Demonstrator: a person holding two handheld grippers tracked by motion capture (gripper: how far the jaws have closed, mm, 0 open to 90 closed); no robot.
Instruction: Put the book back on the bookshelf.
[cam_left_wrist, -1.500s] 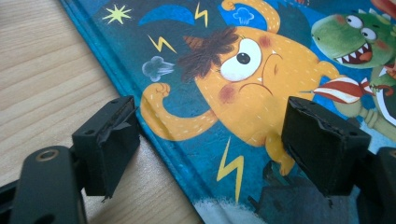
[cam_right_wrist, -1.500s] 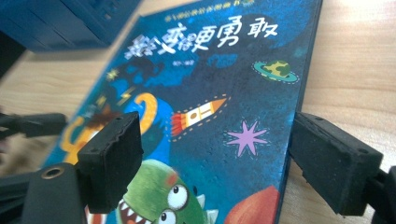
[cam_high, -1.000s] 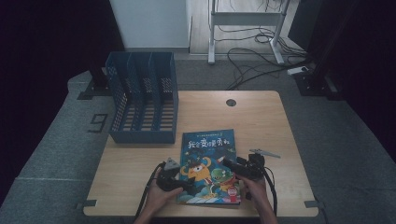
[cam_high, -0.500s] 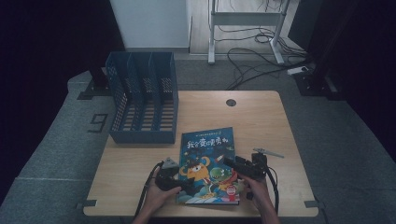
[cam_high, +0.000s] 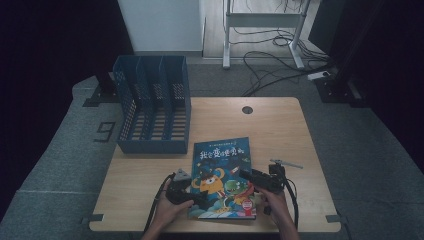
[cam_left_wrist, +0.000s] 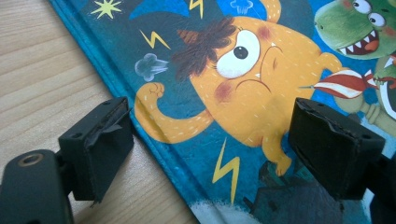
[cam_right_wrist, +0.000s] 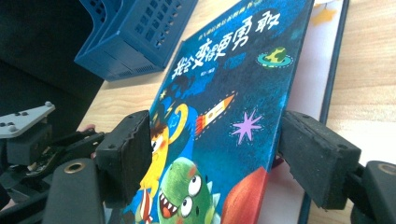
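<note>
Low in the middle of the high view, on the wooden surface (cam_high: 280, 125), lay our picture book (cam_high: 222, 176), front cover lifted off its pages. Our left tongs (cam_left_wrist: 205, 144) were spread across its spine edge; our right tongs (cam_right_wrist: 215, 154) were spread around the raised cover. At upper left stood a blue file rack (cam_high: 152, 107).

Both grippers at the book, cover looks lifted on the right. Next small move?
Probably close the right gripper on the raised front cover. The cover stands lifted off the white pages and sits between the open jaws, ungripped. The left gripper is open, straddling the book's spine edge, so it can steady the book.
</note>
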